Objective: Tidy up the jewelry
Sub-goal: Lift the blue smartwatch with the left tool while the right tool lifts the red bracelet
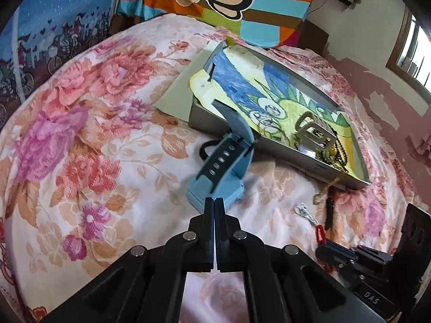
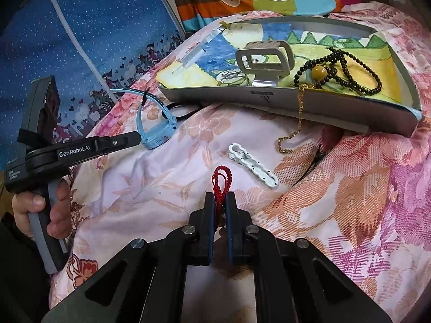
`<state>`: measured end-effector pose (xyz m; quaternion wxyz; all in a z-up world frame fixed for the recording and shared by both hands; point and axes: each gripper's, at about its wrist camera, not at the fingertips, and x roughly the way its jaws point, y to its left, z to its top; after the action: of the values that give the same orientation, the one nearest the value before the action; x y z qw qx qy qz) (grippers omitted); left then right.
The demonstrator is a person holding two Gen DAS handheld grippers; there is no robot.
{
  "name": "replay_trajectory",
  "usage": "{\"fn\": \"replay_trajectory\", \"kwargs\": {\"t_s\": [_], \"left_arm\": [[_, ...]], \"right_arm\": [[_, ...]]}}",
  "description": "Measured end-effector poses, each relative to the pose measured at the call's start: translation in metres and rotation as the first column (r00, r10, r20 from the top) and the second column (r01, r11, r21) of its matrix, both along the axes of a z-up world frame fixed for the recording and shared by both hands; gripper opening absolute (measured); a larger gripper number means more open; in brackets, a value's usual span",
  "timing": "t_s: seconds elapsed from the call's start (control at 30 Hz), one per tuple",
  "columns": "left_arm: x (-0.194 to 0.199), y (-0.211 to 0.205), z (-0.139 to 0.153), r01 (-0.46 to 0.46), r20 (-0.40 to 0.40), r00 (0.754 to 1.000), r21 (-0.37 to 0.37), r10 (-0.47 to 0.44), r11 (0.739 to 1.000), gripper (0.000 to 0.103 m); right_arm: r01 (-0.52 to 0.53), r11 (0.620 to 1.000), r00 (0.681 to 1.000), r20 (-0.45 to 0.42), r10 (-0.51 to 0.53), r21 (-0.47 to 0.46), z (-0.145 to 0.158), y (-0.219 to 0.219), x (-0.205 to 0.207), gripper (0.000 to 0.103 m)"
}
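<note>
My right gripper (image 2: 220, 197) is shut on a red cord bracelet (image 2: 221, 180) just above the floral bedspread; its loop sticks out past the fingertips. My left gripper (image 1: 214, 201) is shut, with its tips at the near edge of a light blue watch (image 1: 221, 167) and nothing visible between the fingers. The watch (image 2: 157, 137) lies left of a grey tray (image 2: 336, 113) lined with a coloured drawing. In the tray are a beige hair claw (image 2: 265, 53), rings (image 2: 233, 79) and a black bead necklace (image 2: 342, 70). A gold chain (image 2: 292, 132) hangs over its front wall. A white hair clip (image 2: 253, 167) lies on the bedspread.
A black hair tie (image 1: 204, 148) lies beside the watch. A striped monkey pillow (image 1: 229, 2) and blue fabric (image 2: 94, 40) lie behind the tray (image 1: 218, 126). A hand (image 2: 35, 207) holds the left gripper's handle. A window (image 1: 414, 53) is at the far right.
</note>
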<state>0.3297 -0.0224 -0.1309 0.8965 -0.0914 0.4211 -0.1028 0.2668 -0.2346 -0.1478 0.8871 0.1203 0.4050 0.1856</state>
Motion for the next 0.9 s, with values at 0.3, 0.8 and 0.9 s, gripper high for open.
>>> {"fn": "replay_trajectory", "kwargs": {"t_s": [0.3,0.8,0.9], "left_arm": [[0.004,0.008,0.002,-0.025,0.047,0.999,0.010,0.024,1.000,0.008],[0.017,0.010,-0.001,0.048,0.078,0.996,-0.054,-0.044,0.997,0.041],[0.013,0.007,0.001,0.069,0.098,0.993,-0.054,-0.063,0.996,0.073]], "right_arm": [[-0.007,1.000,1.000,-0.004,0.007,0.007,0.001,0.004,0.003,0.007],[0.008,1.000,1.000,-0.023,-0.007,0.030,0.001,0.012,0.024,0.007],[0.009,1.000,0.999,-0.041,-0.008,0.027,-0.003,0.015,0.028,0.007]]}}
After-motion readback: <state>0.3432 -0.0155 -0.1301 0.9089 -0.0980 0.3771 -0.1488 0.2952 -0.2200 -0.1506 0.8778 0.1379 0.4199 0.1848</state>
